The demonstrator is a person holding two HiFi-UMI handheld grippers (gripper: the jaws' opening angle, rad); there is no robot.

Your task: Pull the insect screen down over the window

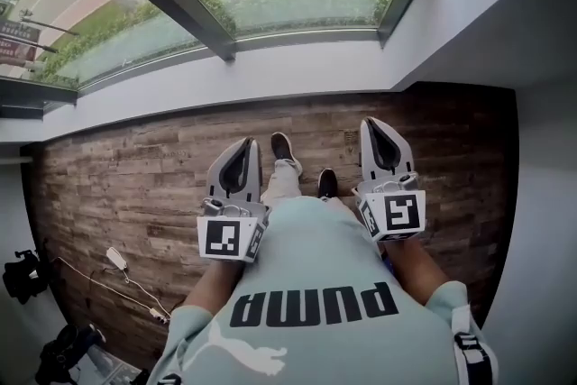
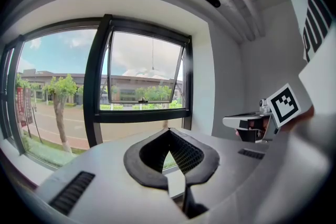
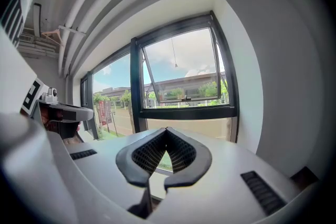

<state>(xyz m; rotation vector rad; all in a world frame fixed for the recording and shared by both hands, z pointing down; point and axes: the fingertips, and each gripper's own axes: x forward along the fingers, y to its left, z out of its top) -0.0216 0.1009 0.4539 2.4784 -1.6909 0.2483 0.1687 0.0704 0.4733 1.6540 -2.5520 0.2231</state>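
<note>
Window [image 2: 142, 115] ahead of both claws, dark-framed and set deep in a white recess. Its upper sash [image 2: 126, 71] is hinged along the top and tilts outward at the bottom, above a level crossbar. A thin cord [image 2: 153, 57] hangs straight down from the middle of the top rail, its long axis upright, and ends in a small knob. The insect screen itself cannot be picked out from that dark rail

Left claw [image 2: 169, 132] has its jaws pressed together with nothing between them and points roughly level toward the lower part of the window. Right claw [image 3: 167, 130] is likewise closed and empty, and aims the same way. From the head view the two are held side by side, apart from each other, in front of the person's pale green shirt [image 1: 315, 275]

Below them runs a floor [image 1: 135, 185] of weathered brown planks, on which the person's dark shoes [image 1: 285, 149] stand. A white sill [image 1: 270, 81] lies between floor and glass. White walls close in the right side. A white cable [image 1: 122, 270] trails over the floor at the left. Outside are a road, trees and a long low building
</note>
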